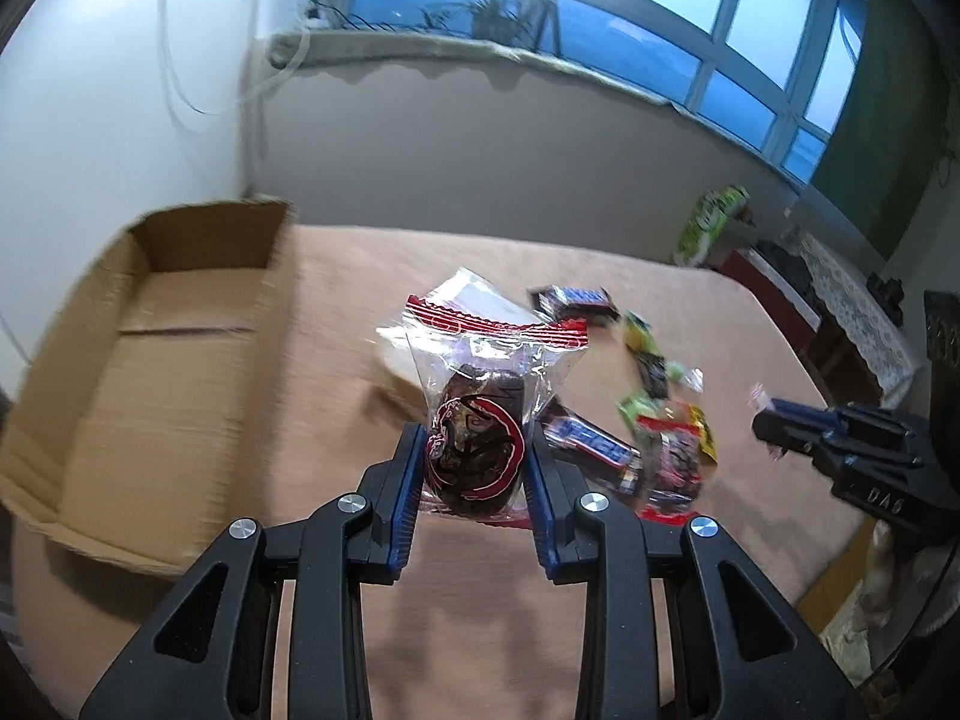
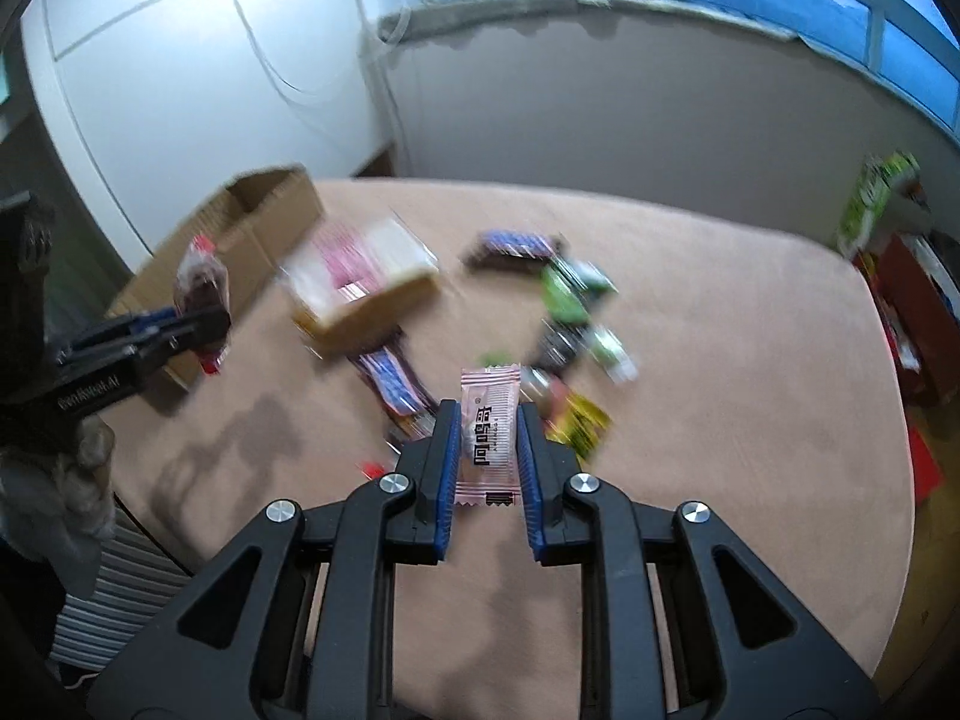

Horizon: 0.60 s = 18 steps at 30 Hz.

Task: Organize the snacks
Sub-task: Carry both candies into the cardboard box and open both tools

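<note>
The left gripper [image 1: 471, 468] pinches a clear crinkly plastic packet with a red serrated top seal and a dark round cake inside [image 1: 477, 420]. Its blue pads press the packet's sides at the level of the cake, and the packet stands upright between them, above the peach-coloured tabletop [image 1: 336, 324]. The film looks thin and slippery, the cake soft and crushable; a hold across the cake's bulk with light pressure appears sound, whereas a hold on the loose film alone could slide.

The right gripper [image 2: 487, 450] is closed on a small pink flat sachet with dark printed characters [image 2: 489, 438], gripped across its width near mid-length, both crimped ends free. It appears light and limp; the flat faces give the pads fair purchase.

An open brown cardboard box [image 1: 120, 372] lies ahead and to the left of the left gripper, seemingly empty, though motion blur obscures its floor. It is the probable destination. Ahead and to the right of that gripper, a scatter of wrapped snacks in blue, green and yellow [image 1: 654, 408] lies on the tabletop.
</note>
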### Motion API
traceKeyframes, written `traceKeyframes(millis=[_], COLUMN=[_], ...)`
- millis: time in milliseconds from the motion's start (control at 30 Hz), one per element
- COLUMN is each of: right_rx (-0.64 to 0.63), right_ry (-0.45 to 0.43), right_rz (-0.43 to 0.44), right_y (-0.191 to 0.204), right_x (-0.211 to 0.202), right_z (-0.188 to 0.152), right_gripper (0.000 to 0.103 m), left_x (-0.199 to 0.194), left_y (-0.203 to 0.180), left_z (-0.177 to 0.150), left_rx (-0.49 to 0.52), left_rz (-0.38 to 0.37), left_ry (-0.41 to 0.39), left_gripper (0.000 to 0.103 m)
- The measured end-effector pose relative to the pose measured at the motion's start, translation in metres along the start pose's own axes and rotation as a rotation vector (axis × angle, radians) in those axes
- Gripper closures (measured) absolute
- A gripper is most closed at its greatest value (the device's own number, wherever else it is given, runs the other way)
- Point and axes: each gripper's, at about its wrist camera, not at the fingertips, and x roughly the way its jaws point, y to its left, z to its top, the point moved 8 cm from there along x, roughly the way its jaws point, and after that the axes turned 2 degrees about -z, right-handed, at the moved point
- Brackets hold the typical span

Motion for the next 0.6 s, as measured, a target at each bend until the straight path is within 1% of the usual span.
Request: traceKeyframes(millis=[100,267,333,467,600], right_rx=[-0.029,-0.093,-0.107,-0.131,-0.17], right_ry=[-0.032,-0.074,-0.069,-0.059,-0.053], right_rz=[0.054,0.101,0.137,0.182,0.204], right_y=[0.029,0.078,0.099,0.132,0.162], right_x=[0.0,0.008,0.017,0.031,0.046], right_z=[0.026,0.056,0.066,0.079,0.09], right_gripper=[0.084,0.084,0.084,0.084,0.084], left_x=[-0.014,-0.032,-0.038,-0.047,-0.05], left_y=[0.024,0.062,0.081,0.106,0.129], left_z=[0.007,0.008,0.007,0.002,-0.001], left_rx=[-0.024,-0.052,-0.068,-0.094,-0.113], left_rz=[0.036,0.105,0.128,0.171,0.205], left_ry=[-0.025,-0.047,-0.05,-0.049,-0.044], left_gripper=[0.073,0.073,0.073,0.073,0.073])
